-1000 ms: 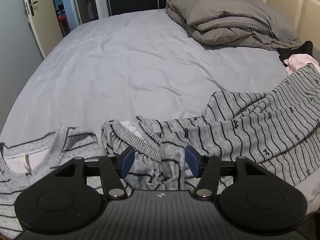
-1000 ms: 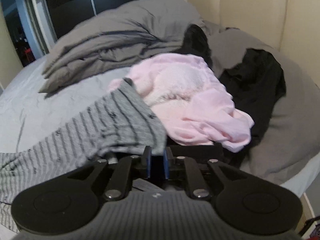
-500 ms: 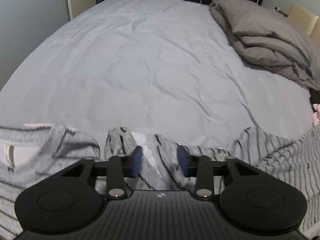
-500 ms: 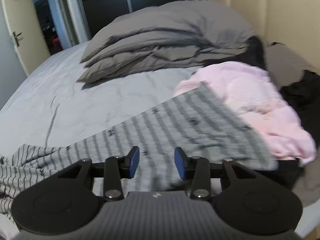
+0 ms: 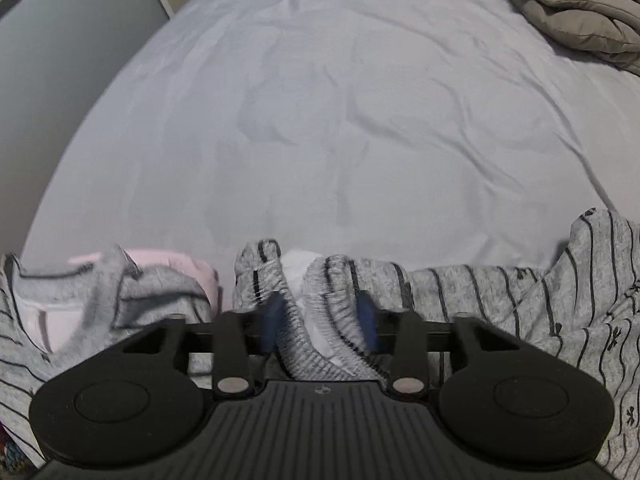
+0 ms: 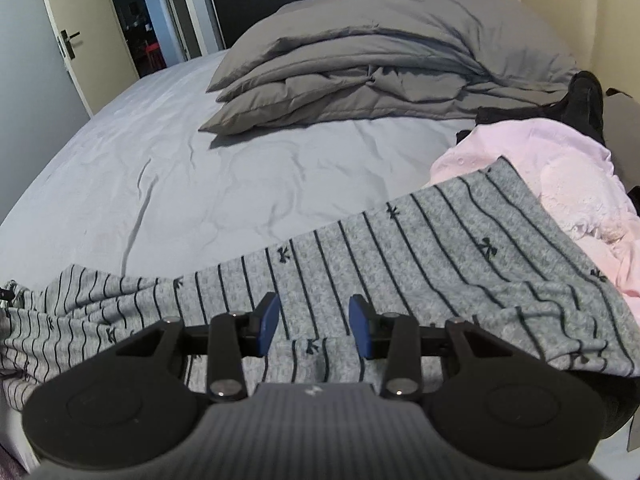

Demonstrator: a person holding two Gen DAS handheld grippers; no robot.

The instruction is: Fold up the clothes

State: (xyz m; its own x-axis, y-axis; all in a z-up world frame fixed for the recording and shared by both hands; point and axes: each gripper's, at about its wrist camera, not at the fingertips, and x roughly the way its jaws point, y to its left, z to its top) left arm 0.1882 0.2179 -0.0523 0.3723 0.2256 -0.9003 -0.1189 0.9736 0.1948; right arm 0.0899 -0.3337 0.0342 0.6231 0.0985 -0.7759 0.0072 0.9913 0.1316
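Left tool (image 5: 320, 320) is now closing in around the striped pants (image 5: 500, 300) waistband at the bed's (image 5: 360, 120) near edge, pads apart; right tool (image 6: 316, 324) is hanging spread over the leg.

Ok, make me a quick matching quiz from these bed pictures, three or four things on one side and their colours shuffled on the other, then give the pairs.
Things:
1. folded duvet
2. striped trousers
3. fluffy garment
4. claw fingertips

Colours:
A. pink
B. blue
C. plain dark grey
D. light grey with dark stripes

Pairs: 1-C, 2-D, 3-A, 4-B
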